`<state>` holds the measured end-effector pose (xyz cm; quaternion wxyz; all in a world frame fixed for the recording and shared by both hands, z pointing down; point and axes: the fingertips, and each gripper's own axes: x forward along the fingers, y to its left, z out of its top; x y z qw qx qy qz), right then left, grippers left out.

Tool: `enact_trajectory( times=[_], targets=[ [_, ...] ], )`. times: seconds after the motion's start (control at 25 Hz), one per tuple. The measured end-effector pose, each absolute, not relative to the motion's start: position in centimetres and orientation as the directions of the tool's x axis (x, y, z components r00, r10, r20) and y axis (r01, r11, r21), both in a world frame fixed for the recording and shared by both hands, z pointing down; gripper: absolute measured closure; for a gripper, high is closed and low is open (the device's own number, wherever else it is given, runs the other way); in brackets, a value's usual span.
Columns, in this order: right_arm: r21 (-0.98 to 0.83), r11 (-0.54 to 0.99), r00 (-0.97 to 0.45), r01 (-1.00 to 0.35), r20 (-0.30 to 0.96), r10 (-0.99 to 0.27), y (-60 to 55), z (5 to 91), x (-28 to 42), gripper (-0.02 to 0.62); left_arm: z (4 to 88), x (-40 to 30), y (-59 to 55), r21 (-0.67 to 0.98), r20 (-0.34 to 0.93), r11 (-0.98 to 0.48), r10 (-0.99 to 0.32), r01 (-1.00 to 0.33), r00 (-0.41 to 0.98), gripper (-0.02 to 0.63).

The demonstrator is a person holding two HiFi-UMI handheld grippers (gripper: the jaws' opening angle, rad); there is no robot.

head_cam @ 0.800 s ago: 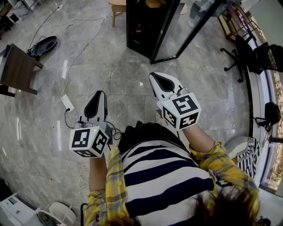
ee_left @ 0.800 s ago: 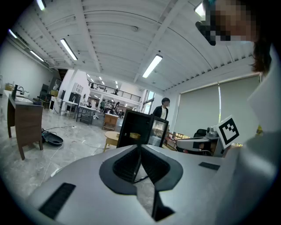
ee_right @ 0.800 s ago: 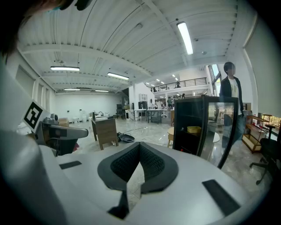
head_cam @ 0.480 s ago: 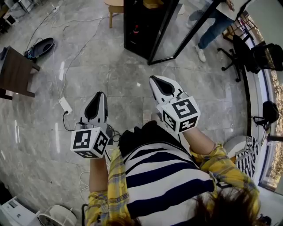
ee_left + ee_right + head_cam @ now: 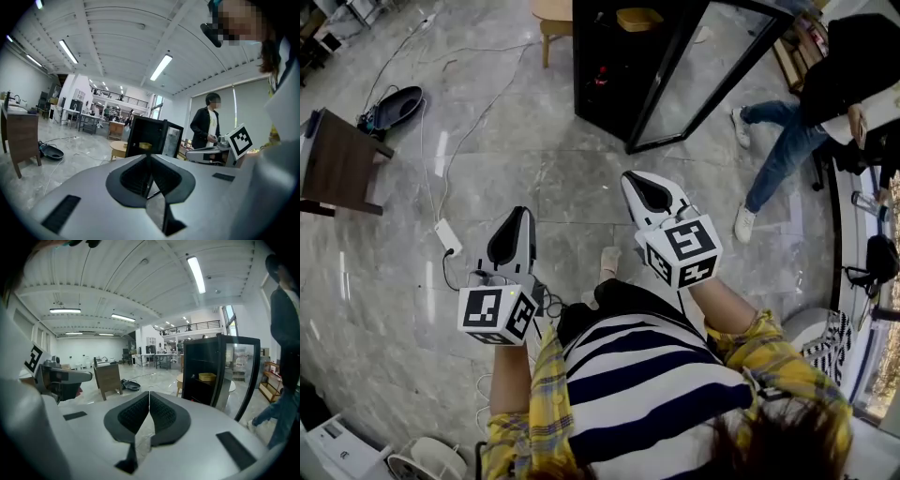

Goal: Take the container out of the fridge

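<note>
Head view: left gripper (image 5: 513, 225) and right gripper (image 5: 645, 184) over the floor, well short of the open fridge (image 5: 614, 70).
Fingers of both pressed together, nothing between. Yellow container (image 5: 638, 19) on a fridge shelf, small, contents unreadable; fridge top cut off.

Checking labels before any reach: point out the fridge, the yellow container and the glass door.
fridge (image 5: 187, 373), right gripper view, on its left side wall.
yellow container (image 5: 207, 377), right gripper view, on its front face.
glass door (image 5: 236, 371), right gripper view, on the pane.
</note>
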<state>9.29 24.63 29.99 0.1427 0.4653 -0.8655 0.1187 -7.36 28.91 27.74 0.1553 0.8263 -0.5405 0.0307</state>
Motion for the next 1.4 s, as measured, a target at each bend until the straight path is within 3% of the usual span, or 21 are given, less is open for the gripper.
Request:
enact_trajectory(
  times=[0.88,1.4],
  targets=[
    [-0.097,0.598,-0.577,-0.795,0.42,-0.7,12.4,33.3,10.9,0.566,29.9,-4.1,15.6,0.194,0.283,-0.336,-0.88,-0.922,0.38,0.569],
    [-0.083,0.468,-0.458,-0.88,0.411,-0.788,3.8,33.9,9.4,0.565,31.4,-5.9,5.2,0.189,0.293,-0.467,-0.813,-0.864,0.504,0.569]
  ],
)
